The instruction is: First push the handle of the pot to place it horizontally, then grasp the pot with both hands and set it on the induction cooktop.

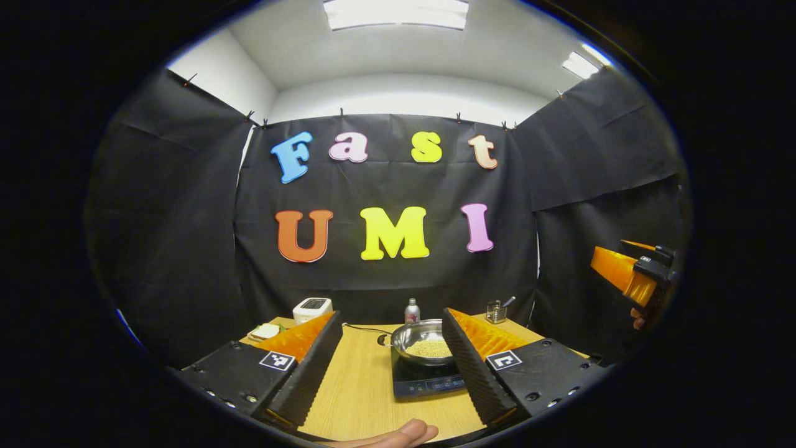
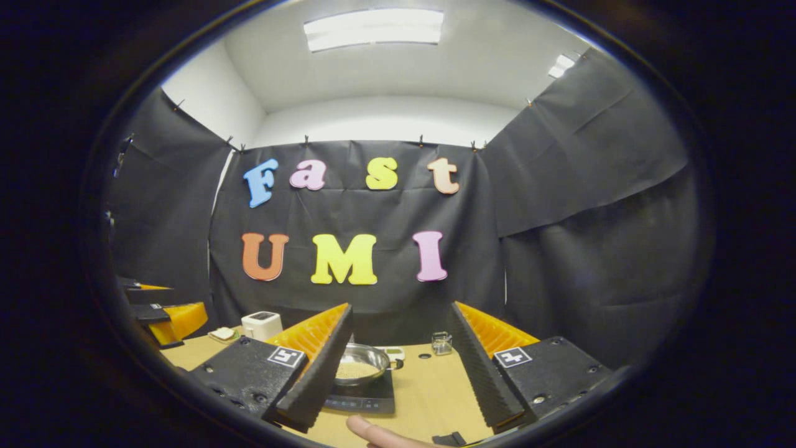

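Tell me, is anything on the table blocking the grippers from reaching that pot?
Nothing visible does. The pot already sits on the induction cooktop, with bare table in front. The left gripper and right gripper are open and hold nothing.

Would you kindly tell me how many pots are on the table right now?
1. The pot, holding pale grains, sits on the induction cooktop toward the table's back; another could be hidden behind a tool finger.

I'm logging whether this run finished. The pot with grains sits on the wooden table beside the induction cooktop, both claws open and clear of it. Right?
Not quite. The pot sits on the induction cooktop, not beside it, as the left gripper view shows. The left claw and right claw are open and clear of it.
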The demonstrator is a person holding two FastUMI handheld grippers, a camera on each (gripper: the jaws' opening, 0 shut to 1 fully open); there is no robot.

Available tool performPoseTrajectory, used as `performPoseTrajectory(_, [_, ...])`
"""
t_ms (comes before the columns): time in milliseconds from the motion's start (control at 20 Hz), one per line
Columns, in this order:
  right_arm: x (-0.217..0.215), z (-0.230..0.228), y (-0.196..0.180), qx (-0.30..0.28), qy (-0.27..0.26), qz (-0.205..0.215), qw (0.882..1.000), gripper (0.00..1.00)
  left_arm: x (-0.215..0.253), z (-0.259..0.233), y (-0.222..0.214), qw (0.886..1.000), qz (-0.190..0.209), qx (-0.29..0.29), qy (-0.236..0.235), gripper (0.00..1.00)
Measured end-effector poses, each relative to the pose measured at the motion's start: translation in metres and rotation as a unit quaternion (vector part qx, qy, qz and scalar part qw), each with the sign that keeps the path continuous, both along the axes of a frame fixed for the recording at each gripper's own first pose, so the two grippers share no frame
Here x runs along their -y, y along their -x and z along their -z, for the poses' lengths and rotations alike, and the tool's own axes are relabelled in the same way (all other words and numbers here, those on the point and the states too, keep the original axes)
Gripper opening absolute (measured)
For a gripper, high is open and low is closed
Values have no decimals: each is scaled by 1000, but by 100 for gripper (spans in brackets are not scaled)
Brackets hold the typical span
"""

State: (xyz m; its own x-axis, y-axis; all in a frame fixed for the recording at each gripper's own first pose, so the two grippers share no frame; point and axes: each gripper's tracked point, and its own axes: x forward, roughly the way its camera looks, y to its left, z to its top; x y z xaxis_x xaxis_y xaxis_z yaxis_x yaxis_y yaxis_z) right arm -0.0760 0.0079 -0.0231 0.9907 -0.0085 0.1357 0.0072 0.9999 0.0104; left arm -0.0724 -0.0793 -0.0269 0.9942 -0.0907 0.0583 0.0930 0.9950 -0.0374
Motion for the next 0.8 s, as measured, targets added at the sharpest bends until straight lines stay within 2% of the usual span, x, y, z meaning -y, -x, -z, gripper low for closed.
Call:
performPoseTrajectory(200, [-10,9,2,-11,2,-17,1000,95,-3,-2,1,1000,-8,2,-13,96])
performPoseTrajectory(600, [-6,12,-2,-18,16,-8,1000,95,-18,0,1,1000,-22,-4,0,96])
performPoseTrajectory(800, [-7,16,-4,-22,11,-16,1000,96,-16,3,1,1000,-12,-9,2,96])
